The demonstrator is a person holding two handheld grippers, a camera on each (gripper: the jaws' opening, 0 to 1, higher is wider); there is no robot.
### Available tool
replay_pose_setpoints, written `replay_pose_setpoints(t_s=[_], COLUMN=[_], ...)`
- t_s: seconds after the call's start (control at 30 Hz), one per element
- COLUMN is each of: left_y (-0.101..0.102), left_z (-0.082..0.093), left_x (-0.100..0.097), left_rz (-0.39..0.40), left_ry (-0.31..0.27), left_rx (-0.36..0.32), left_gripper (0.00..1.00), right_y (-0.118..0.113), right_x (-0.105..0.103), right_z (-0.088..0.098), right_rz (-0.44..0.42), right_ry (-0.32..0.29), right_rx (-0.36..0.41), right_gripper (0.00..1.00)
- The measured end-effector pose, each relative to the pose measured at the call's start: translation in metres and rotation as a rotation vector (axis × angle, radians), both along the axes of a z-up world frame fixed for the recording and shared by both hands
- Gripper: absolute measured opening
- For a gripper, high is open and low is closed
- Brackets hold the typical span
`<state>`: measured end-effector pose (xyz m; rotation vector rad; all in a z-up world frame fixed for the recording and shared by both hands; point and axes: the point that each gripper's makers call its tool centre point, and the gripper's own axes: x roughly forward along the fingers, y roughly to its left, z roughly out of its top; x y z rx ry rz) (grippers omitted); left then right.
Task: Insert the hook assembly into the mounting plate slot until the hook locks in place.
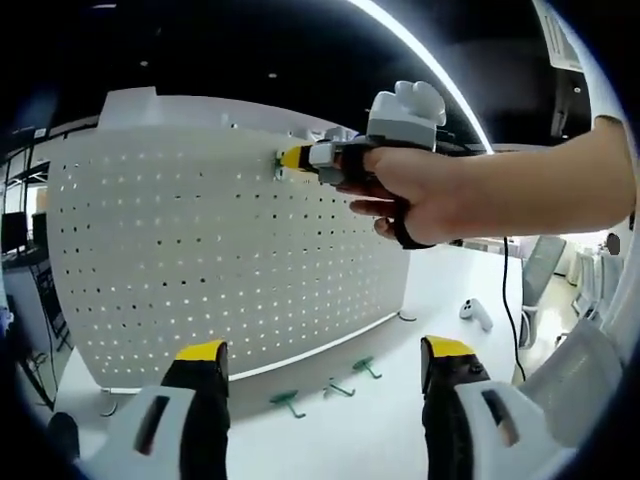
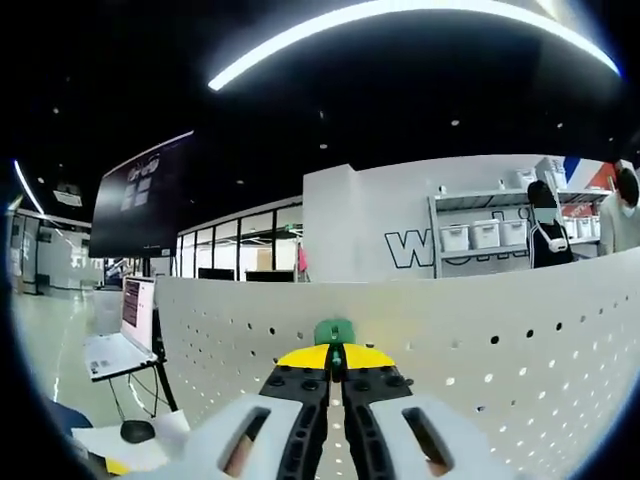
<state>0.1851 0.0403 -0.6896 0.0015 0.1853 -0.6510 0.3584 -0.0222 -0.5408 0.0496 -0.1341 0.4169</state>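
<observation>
Hook [image 2: 334, 331] (green) sat pinched between the right gripper's [image 2: 335, 368] closed jaws, pressed against the upper part of the white pegboard [image 1: 200, 260]; the left gripper [image 1: 325, 365] hung spread below. Insertion seemed underway; next, a firm push probably, until it locks.

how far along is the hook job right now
Done: the right gripper has one green hook clamped and up at the pegboard top edge. In hand: seating it in a hole. Left: locking it; three spare hooks lie on the table; left gripper open.
</observation>
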Motion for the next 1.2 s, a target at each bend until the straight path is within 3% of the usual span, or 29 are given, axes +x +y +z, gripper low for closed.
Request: replay_pose_setpoints(t_s=[0.33,0.43,0.83,1.2], left_y=[0.000,0.005,0.009,0.010], left_z=[0.000,0.002,0.000,0.000], left_x=[-0.001,0.001,0.001,-0.003], left_rz=[-0.003,0.002,-0.003,-0.002], left_ry=[0.004,0.001,0.008,0.010], left_rx=[0.006,0.006,0.007,-0.001], left_gripper=[0.80,0.80,0.79,0.78], right_y=[0.002,0.000,0.004,0.002], right_x=[0.001,0.002,0.007,0.010], right_z=[-0.005,-0.005,-0.007,-0.007], right_rz=[-0.034,-0.049,-0.197,-0.255], right_ry=[0.002,0.000,0.005,0.019], right_rx=[-0.020,0.008,-0.068,-0.060], right_gripper=[0.01,0.01,0.01,0.01])
